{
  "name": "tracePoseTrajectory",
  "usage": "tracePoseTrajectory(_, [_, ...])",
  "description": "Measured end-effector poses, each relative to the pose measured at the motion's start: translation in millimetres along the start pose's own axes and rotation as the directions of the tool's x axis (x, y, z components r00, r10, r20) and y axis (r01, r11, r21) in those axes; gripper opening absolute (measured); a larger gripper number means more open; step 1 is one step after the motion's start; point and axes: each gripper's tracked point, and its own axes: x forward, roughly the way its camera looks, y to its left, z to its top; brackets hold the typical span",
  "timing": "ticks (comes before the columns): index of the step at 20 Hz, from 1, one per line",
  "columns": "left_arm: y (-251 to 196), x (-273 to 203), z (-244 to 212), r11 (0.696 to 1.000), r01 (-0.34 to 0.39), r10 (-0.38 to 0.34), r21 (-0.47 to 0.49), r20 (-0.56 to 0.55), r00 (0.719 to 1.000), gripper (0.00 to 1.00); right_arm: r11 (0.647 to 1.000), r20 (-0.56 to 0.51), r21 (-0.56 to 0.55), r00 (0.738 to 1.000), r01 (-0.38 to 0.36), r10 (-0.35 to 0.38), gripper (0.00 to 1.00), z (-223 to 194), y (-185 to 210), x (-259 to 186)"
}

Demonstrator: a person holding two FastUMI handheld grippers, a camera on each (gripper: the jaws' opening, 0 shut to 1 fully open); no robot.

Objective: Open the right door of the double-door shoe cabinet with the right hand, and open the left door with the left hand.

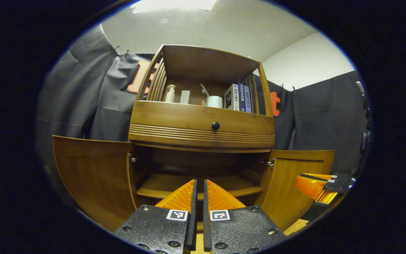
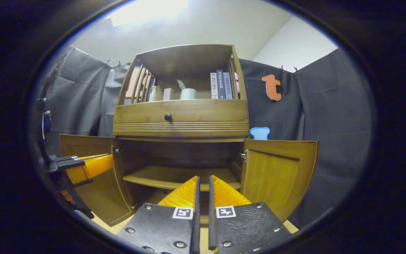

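The wooden shoe cabinet (image 1: 203,120) stands straight ahead with both lower doors swung wide. In the left gripper view the left door (image 1: 93,176) hangs open at the left and the right door (image 1: 294,187) at the right. My left gripper (image 1: 200,181) is shut, holds nothing, and points at the open compartment between the doors. In the right gripper view my right gripper (image 2: 204,178) is also shut and holds nothing, centred before the inner shelf (image 2: 174,176), between the left door (image 2: 93,190) and right door (image 2: 277,176). Each gripper is clear of the doors.
A drawer with a round dark knob (image 1: 215,126) sits above the doors. The open top shelf holds a bottle (image 1: 170,93), a roll (image 1: 214,101) and books (image 1: 240,97). The right gripper (image 1: 300,184) shows beside the right door, the left gripper (image 2: 108,161) before the left door.
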Motion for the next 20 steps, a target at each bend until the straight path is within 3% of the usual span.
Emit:
tracePoseTrajectory(2, [6.2,-0.5,-0.2,1.0,-0.025,0.025,0.003,0.001,1.0,0.0,1.0,0.002,0.008,1.0,0.0,0.0,0.09,1.0,0.4,0.0])
tracePoseTrajectory(3, [7.1,0.3,-0.8,1.0,-0.028,0.028,0.002,0.0,1.0,0.16,1.0,0.004,0.013,1.0,-0.005,0.005,0.13,1.3,2.4,-1.0])
tracePoseTrajectory(8, [11.3,-2.5,2.0,0.999,-0.038,0.037,0.002,0.017,0.999,0.97,0.999,-0.002,0.016,0.999,-0.049,0.049,1.0,0.2,15.6,6.6])
tracePoseTrajectory(10, [14.2,-4.1,6.8,0.999,-0.049,0.048,0.018,0.033,0.998,0.92,0.999,0.009,0.008,0.999,-0.052,0.052,1.0,3.2,17.6,1.5])
tracePoseTrajectory(12, [17.1,-3.9,10.2,0.998,-0.056,0.054,0.031,0.045,0.998,0.95,0.998,0.013,-0.004,0.998,-0.055,0.055,1.0,4.9,21.0,3.0])
tracePoseTrajectory(13, [17.9,-3.4,10.7,0.998,-0.057,0.055,0.032,0.047,0.997,0.92,0.998,0.01,-0.008,0.998,-0.059,0.059,1.0,4.3,22.9,3.5])
tracePoseTrajectory(19, [21.8,0.1,9.7,0.998,-0.052,0.051,0.025,0.043,0.998,0.92,0.999,0.008,-0.018,0.999,-0.052,0.052,1.0,4.6,25.7,2.9])
tracePoseTrajectory(20, [22.6,0.7,10.1,0.998,-0.051,0.05,0.023,0.043,0.998,0.95,0.999,0.008,-0.018,0.999,-0.048,0.048,1.0,4.9,25.5,3.3])
